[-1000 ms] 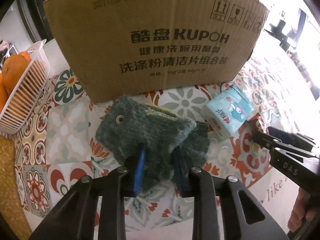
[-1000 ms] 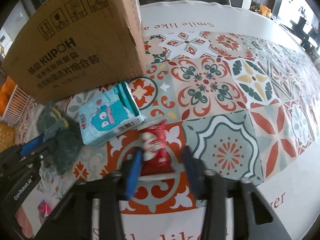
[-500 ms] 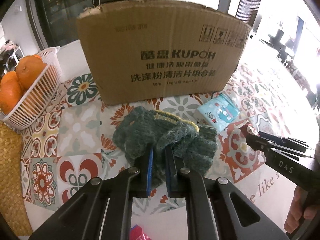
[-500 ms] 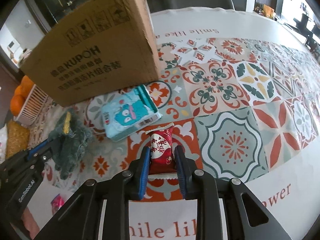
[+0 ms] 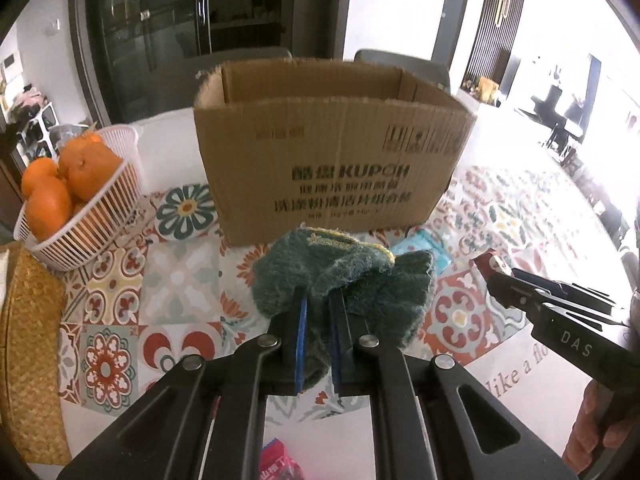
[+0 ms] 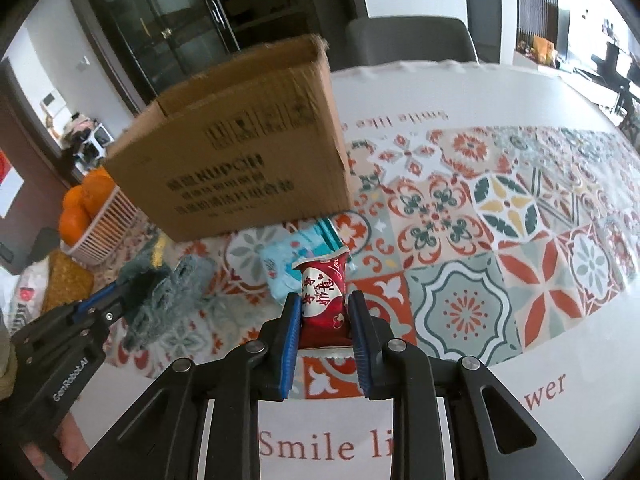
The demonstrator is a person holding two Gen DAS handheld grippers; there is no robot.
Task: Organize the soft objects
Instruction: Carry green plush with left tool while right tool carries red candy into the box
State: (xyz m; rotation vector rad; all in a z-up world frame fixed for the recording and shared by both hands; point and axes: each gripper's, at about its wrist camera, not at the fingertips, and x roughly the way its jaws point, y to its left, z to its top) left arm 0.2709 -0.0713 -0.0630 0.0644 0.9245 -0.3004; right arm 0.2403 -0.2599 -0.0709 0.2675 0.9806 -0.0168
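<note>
My left gripper (image 5: 318,300) is shut on a dark green knitted plush (image 5: 340,276) with a yellow trim and holds it above the table in front of the open cardboard box (image 5: 332,160). My right gripper (image 6: 324,304) is shut on a red snack packet (image 6: 322,292), lifted off the patterned cloth. The blue tissue pack (image 6: 288,264) lies on the table by the box's near corner, partly behind the packet. The plush also shows in the right wrist view (image 6: 160,292). The right gripper also shows in the left wrist view (image 5: 496,276).
A white basket of oranges (image 5: 80,208) stands left of the box. A woven mat (image 5: 28,344) lies at the left edge. A small red packet (image 5: 276,460) lies under the left gripper. A grey chair (image 6: 408,40) stands behind the table.
Both grippers closed, the left on the plush and the right on the red packet, then rose with them. The box's open top has come into view.
</note>
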